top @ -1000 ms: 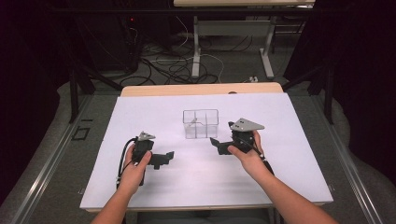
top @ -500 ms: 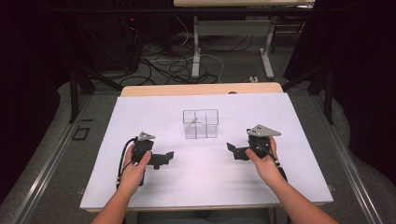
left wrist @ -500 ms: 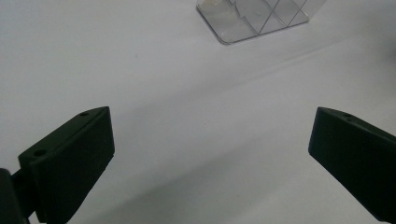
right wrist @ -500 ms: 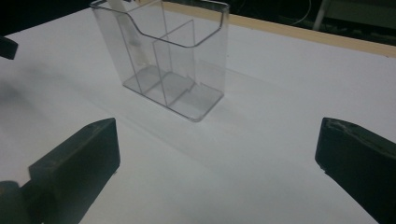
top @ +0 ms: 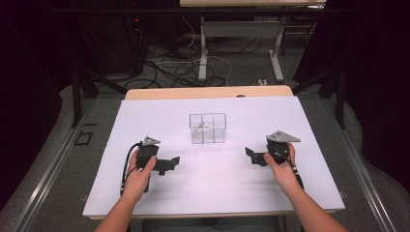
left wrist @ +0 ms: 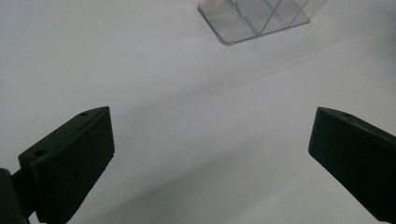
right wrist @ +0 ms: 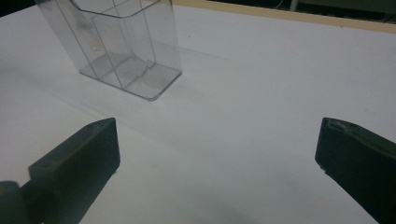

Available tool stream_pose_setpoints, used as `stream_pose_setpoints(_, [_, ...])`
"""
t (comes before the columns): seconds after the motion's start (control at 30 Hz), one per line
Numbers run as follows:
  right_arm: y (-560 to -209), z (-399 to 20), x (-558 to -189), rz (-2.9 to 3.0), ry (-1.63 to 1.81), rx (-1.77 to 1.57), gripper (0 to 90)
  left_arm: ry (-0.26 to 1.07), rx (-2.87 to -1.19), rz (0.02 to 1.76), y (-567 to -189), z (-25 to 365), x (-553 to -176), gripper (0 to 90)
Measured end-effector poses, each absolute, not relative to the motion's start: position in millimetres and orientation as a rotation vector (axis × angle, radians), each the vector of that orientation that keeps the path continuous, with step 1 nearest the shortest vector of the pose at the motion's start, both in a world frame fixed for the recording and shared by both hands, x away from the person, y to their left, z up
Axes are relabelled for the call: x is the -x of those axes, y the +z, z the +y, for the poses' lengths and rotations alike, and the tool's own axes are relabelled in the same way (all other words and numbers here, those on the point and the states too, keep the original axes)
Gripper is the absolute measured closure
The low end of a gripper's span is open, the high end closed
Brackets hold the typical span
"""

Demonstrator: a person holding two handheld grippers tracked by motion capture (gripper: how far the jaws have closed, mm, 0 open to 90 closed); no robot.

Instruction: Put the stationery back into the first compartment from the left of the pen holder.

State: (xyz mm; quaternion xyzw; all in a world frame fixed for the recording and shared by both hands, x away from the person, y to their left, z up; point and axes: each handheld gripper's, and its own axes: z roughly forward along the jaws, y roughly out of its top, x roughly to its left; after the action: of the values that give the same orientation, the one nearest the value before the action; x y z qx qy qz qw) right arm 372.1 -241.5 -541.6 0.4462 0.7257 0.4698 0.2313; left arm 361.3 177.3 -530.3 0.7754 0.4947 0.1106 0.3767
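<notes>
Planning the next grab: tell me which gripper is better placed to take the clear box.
Roughly even, but probably left. The left gripper sits slightly closer to the clear divided box than the right gripper. Both have open, empty jaws pointing inward.

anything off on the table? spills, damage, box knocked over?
Nothing stands out. The clear box stands upright mid-table on the white sheet, no spill or damage visible. The left gripper and right gripper are open, clear of the box.
</notes>
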Motion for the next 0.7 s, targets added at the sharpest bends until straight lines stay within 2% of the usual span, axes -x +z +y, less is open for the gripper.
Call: stream_pose_setpoints(0.7, [-548,-254,-374,1.946,1.242,-1.304,0.0,0.286,-1.992,1.259,-531,177,-362,0.3])
